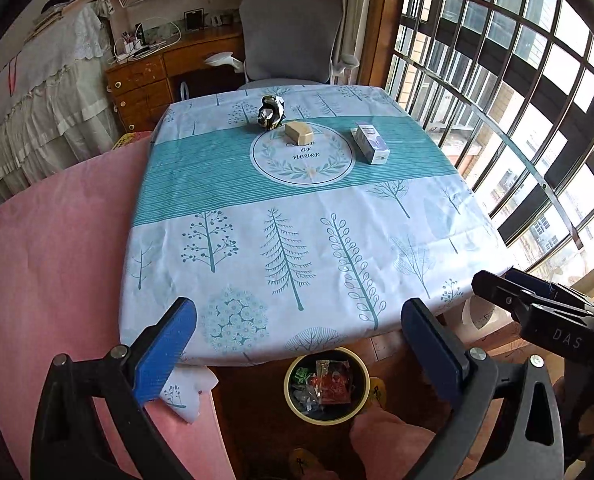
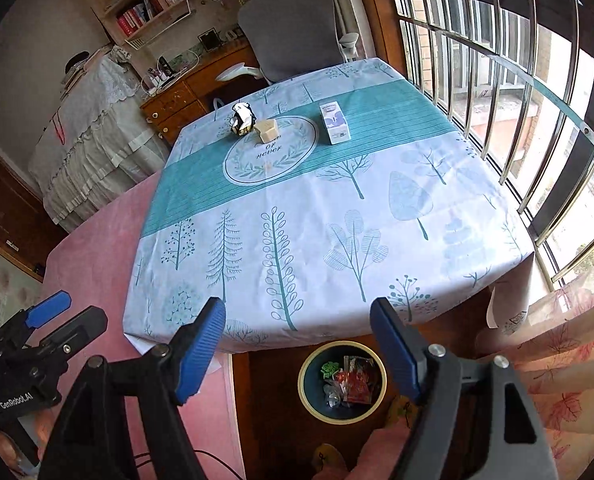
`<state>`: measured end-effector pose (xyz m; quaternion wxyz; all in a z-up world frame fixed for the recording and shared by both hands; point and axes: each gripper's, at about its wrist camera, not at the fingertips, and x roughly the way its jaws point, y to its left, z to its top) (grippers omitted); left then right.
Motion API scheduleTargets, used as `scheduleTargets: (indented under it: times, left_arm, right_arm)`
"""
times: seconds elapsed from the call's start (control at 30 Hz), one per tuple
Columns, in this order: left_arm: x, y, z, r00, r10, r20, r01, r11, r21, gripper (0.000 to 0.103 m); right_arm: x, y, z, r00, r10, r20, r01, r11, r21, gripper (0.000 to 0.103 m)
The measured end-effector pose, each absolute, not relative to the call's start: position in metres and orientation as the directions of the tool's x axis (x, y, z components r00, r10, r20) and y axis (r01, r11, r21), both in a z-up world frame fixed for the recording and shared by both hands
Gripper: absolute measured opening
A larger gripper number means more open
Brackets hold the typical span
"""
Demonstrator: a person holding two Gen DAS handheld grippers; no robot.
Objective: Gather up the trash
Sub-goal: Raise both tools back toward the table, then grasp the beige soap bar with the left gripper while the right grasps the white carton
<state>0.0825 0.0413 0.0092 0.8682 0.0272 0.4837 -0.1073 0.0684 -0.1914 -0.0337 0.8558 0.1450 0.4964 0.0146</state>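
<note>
A tree-print cloth covers the surface [image 1: 297,216]. In the upper middle of the frame lie a crumpled wrapper [image 1: 271,112], a tan block [image 1: 299,133] and a small white box [image 1: 371,142]. Below, the trash bin [image 1: 325,420] holds wrappers on the floor. The left hand-held gripper [image 1: 299,344] and right hand-held gripper [image 2: 297,350] are both spread, empty. A grey chair [image 1: 291,36] and barred window [image 1: 497,80] stand beyond.

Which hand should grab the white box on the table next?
Probably right. The white box lies on the window side of the table, the right gripper's side, and its jaws are open and empty. The left gripper is open too, but sits farther over.
</note>
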Motion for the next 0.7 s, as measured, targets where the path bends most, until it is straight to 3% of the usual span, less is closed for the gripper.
scheduleTargets:
  times: [0.3,0.4,0.7]
  left_arm:
    - [0.206,0.008,-0.018,0.48,-0.108,-0.87,0.112,0.992,-0.062,0.101]
    - [0.253,-0.006,-0.035,0.457,-0.095,-0.884,0.056,0.995,-0.079,0.101]
    - [0.37,-0.038,-0.084,0.401,-0.061,-0.914,-0.086,0.991,-0.104,0.101]
  right_arm:
    - [0.206,-0.233,-0.064,0.487,0.158,-0.859,0.062,0.975,0.215,0.072]
    - [0.26,-0.245,-0.084,0.451,0.16,-0.878,0.025,0.981,0.192,0.066]
    - [0.385,-0.258,-0.154,0.335,0.203,-0.92,-0.046,0.979,0.199,0.064]
